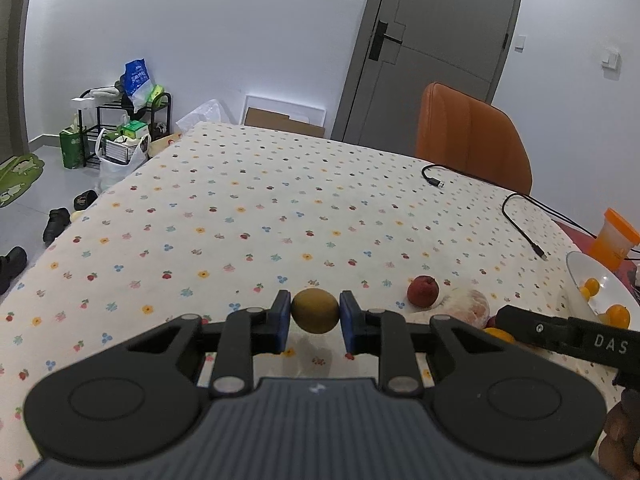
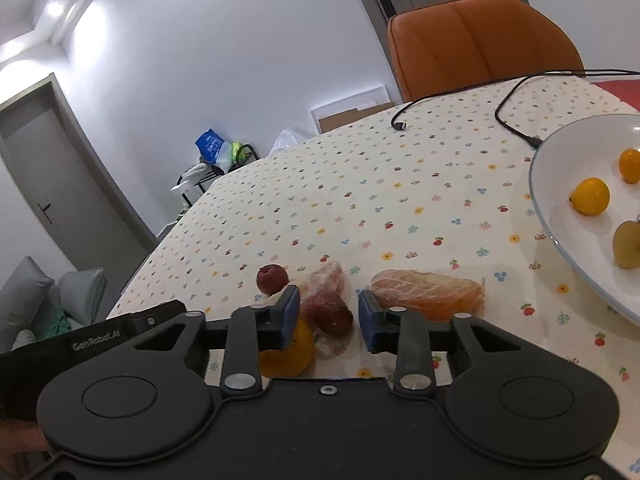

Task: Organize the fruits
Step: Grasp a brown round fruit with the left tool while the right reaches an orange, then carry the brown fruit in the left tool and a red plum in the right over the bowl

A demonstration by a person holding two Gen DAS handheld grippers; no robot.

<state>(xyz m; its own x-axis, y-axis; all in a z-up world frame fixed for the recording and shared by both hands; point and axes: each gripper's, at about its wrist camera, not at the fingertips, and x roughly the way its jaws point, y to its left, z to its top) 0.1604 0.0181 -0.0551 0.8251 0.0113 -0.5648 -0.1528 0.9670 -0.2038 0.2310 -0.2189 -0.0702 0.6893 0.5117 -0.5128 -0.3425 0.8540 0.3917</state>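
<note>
My left gripper point(image 1: 315, 320) is shut on a round yellow-green fruit point(image 1: 315, 311), held a little above the flowered tablecloth with its shadow below. In the right wrist view my right gripper point(image 2: 329, 320) is open, low over a heap of fruit. A dark red oblong fruit point(image 2: 332, 314) lies between its fingers, close to the left pad. A small orange point(image 2: 286, 354) lies under the left finger. Two peeled citrus pieces point(image 2: 428, 294) point(image 2: 326, 276) and a round red fruit point(image 2: 272, 278) lie just beyond. The white plate point(image 2: 576, 236) holds two small oranges point(image 2: 590, 196) and a yellow-green fruit point(image 2: 628, 244).
In the left wrist view, the red fruit point(image 1: 423, 290) and a peeled piece point(image 1: 468, 307) lie to the right, before the plate point(image 1: 580, 268). Behind it stands an orange cup point(image 1: 614, 238). Two black cables point(image 1: 520, 220) trail across the cloth. An orange chair point(image 1: 472, 136) stands at the far edge.
</note>
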